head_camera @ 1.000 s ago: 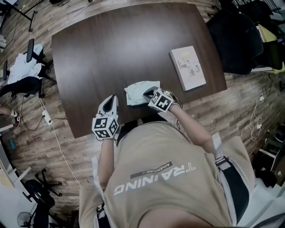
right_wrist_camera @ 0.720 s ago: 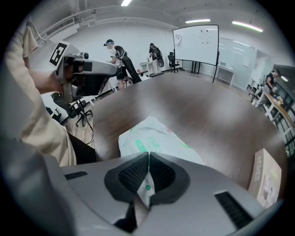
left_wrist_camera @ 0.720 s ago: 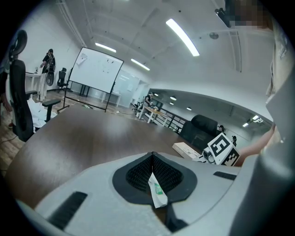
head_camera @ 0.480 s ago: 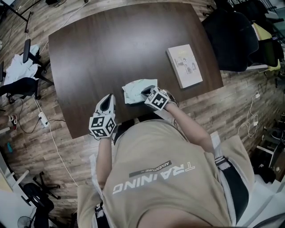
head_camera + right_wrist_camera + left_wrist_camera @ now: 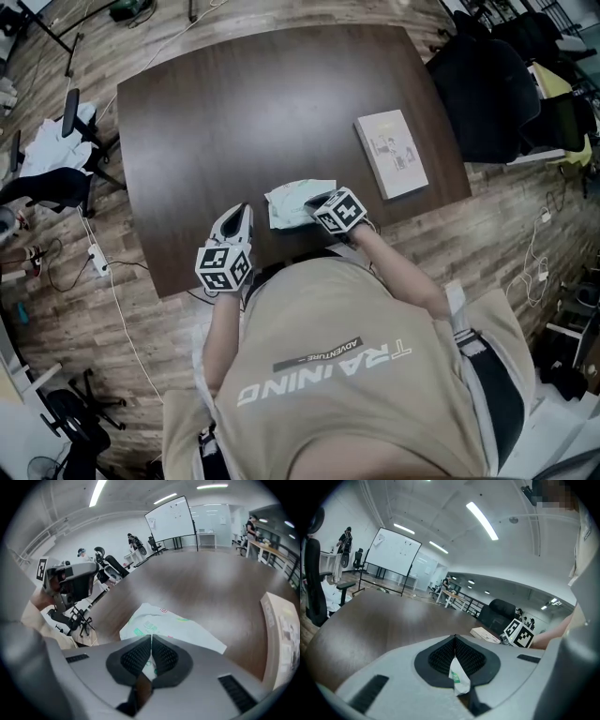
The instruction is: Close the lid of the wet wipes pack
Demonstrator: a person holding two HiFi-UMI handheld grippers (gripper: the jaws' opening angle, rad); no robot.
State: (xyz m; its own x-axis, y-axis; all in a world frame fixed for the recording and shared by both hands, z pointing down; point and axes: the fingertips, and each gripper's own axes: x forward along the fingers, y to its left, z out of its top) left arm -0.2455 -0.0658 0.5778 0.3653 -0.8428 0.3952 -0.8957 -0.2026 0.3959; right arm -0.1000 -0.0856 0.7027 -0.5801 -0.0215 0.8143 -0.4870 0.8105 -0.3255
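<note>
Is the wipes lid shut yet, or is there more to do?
Looks nearly done: the wet wipes pack lies flat on the table with no flap sticking up. In hand: the right gripper is shut on its near edge; the left gripper pinches a small white scrap. Left: letting go.

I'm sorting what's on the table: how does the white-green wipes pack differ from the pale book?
The soft, crumpled white-green wet wipes pack lies at the near edge, pinched by the right gripper. The flat, stiff, pale rectangular book lies farther right, untouched. Both rest on the dark wooden table.
</note>
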